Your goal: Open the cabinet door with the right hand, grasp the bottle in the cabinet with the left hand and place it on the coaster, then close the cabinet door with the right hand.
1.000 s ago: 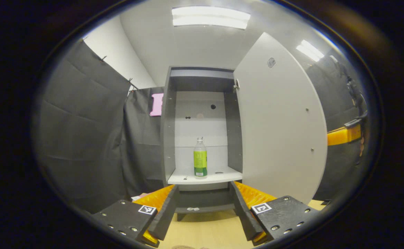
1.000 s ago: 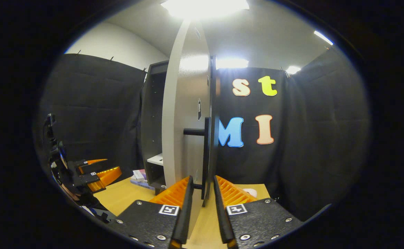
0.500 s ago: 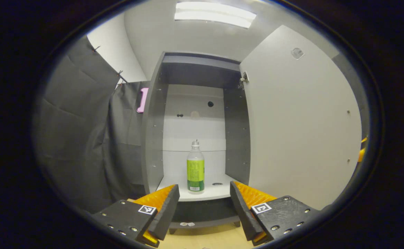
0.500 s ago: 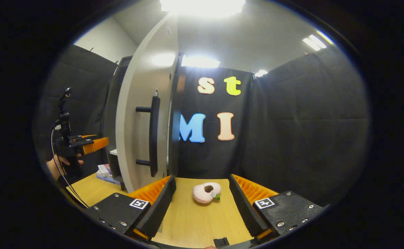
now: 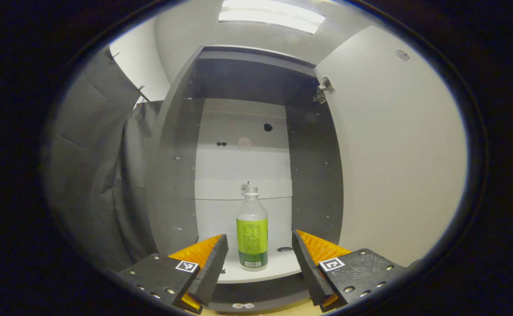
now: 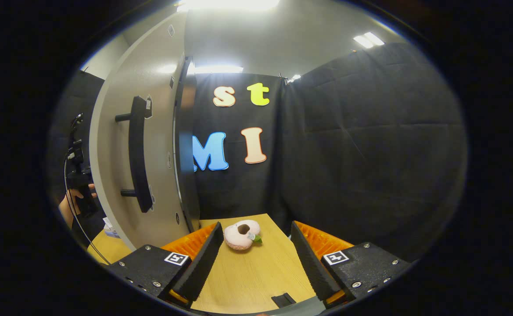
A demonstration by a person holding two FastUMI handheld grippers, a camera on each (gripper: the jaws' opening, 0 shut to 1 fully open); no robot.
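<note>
With the cabinet door (image 5: pixel 396 153) open, the left hand-held gripper (image 5: pixel 260 263), jaws apart, faces the bottle (image 5: pixel 252 232) upright on the shelf at twelve o'clock; next, advance and clamp.

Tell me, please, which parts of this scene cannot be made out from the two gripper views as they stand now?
- The coaster: the pink ring-shaped thing on the table in the right gripper view might be it, but that cannot be confirmed.
- Bottle label: too small to make out in the left gripper view.
- Cabinet's lower part: cut off by the bottom edge and the left tool.
- The person's hand: mostly hidden behind the open cabinet door.
</note>
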